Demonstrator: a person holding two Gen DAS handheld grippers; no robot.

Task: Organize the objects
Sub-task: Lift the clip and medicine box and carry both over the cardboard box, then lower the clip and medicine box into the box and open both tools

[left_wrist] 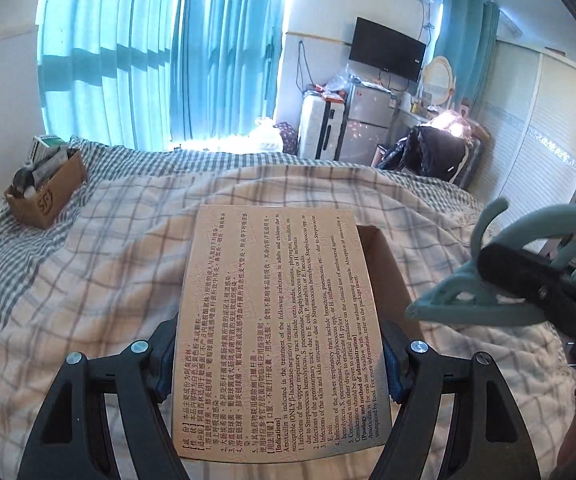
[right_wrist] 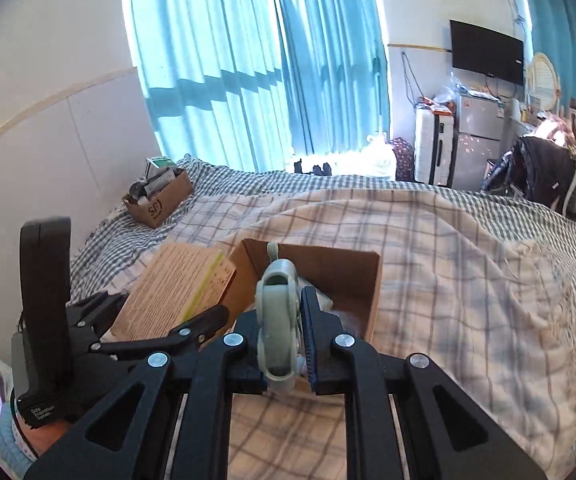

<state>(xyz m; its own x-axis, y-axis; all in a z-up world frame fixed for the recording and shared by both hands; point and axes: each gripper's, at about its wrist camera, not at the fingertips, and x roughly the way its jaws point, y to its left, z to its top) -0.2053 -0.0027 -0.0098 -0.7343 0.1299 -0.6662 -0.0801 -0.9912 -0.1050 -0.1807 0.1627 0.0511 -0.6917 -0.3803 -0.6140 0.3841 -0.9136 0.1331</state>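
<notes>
Medicine box: flat tan carton printed with Chinese and English text, gripped at its near end between the fingers of the left gripper, held above the bed and partly over the left edge of the open cardboard box; a yellow stripe runs along one side of it in the right wrist view. Clothes peg: pale blue-green plastic clip with a hook at its far end, clamped edge-on between the blue-padded fingers of the right gripper, hanging over the near side of the open cardboard box; in the left wrist view it shows at the right. Open cardboard box: brown, flaps up, resting on the plaid blanket, with pale contents that cannot be made out. Second cardboard box: smaller, at the far left corner of the bed by the wall, filled with small cartons and other items. Bed: checked sheet under the blanket. Beyond it: blue curtains, a wall-mounted screen, a small fridge.
</notes>
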